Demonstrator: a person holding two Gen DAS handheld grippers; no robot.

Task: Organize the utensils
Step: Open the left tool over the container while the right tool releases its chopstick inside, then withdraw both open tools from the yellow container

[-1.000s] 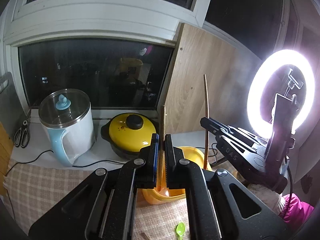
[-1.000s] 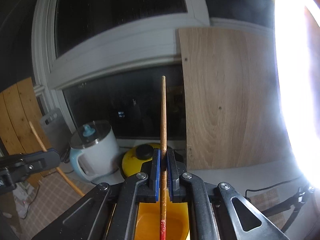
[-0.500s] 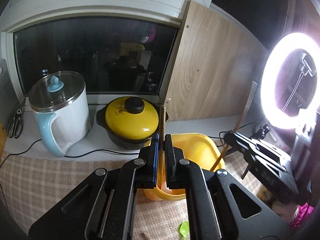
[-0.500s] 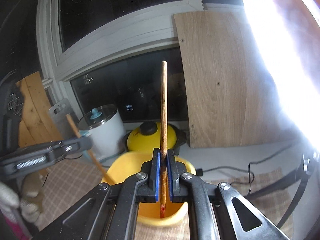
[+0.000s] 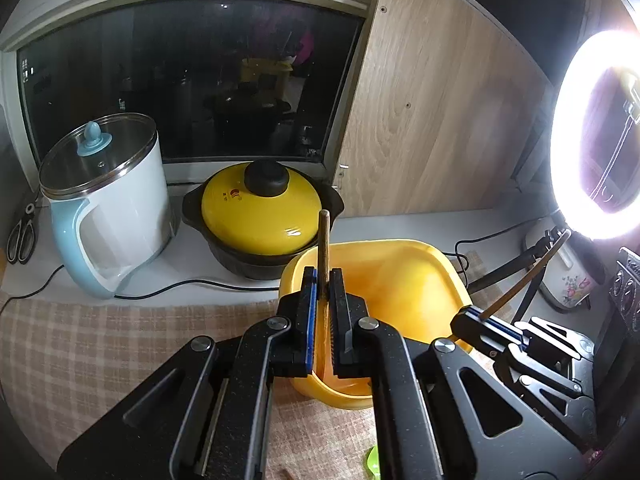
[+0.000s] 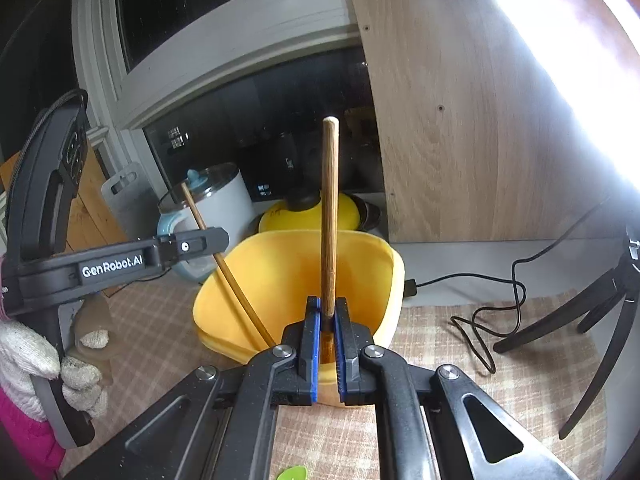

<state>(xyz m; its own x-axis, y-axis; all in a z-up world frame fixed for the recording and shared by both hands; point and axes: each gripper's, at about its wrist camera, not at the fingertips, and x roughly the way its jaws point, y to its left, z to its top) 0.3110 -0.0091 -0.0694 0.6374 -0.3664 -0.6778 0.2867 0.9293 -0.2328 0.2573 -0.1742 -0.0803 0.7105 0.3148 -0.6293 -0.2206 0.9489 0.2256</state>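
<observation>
Left tongs (image 5: 324, 292) clamped tight on a wooden chopstick (image 5: 323, 240), stick upright betw. the pads, top end poking above them. In the right wrist view the same chopstick slants down thru the left tongs w/ its lower end inside the yellow bin (image 6: 288, 280), by the bin's left wall. Right tongs (image 6: 329, 328) also clamped tight, on a second wooden chopstick (image 6: 330, 216); upright, bare tip well above the pads, lower part dropping behind the bin's near rim, so its bottom end is hidden. In the left wrist view the right tongs sit at the bin's right side.

Bin stands on a checked cloth (image 5: 100, 352) covering the near part of the counter (image 5: 400, 228). Just behind the bin, toward the counter's back edge: black pot w/ yellow lid (image 5: 260, 216), almost touching the bin's back-left corner. Left of the pot, white and blue kettle (image 5: 108, 208) w/ glass lid. Scissors (image 5: 22, 236) at far left back edge. Wood panel (image 5: 432, 120) leans at the back behind the bin. Ring light (image 5: 592, 136) on a stand at the right end, glare heavy. Black cable (image 6: 500, 304) loops over cloth right of bin. Small green item (image 6: 294, 473) on cloth at near edge, too cropped to ID. Gloved hand (image 6: 36, 364) holds the left tongs' handle.
</observation>
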